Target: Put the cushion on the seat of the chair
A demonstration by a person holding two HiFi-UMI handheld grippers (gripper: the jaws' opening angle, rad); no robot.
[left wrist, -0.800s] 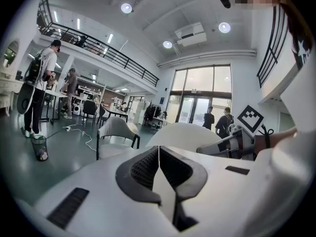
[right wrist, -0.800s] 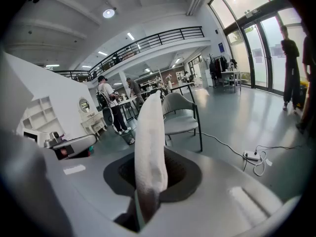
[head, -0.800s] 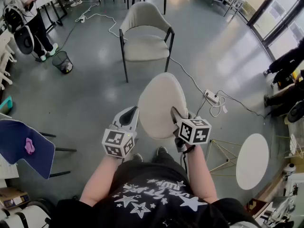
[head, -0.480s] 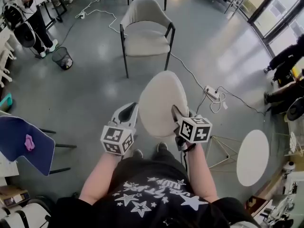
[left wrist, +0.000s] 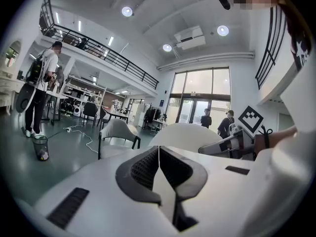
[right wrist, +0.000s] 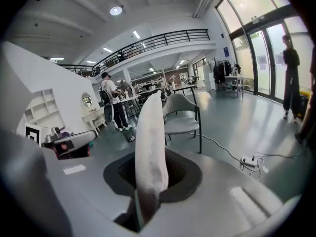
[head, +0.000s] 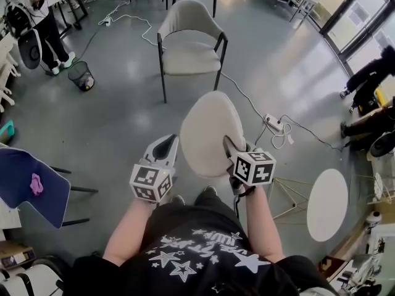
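Little has changed: my right gripper (head: 229,152) stays clamped on the cushion (head: 208,134), my left gripper (head: 164,148) is closed and empty, and the chair (head: 190,59) is still far off.

Bright daylight from windows (head: 361,17), ceiling spots, fisheye edges

Head view: from the person's head, facing forward and steeply down; left gripper (head: 166,142) and right gripper (head: 228,145) close below, chair (head: 188,59) far across the floor.
Left gripper view: rides on that gripper, close behind its jaws, facing about level toward the far windows.
Right gripper view: rides on that gripper, close behind its jaws, facing the chair; cushion (right wrist: 150,147) edge-on, very near, mid-frame.
Shared, all three: chair, cushion.
Shared, head and right: power strip (head: 273,124) on floor, right.
Shared, head and left: waste bin (head: 81,79), far left.
Cross-sight: each gripper view catches the other gripper at its edge.
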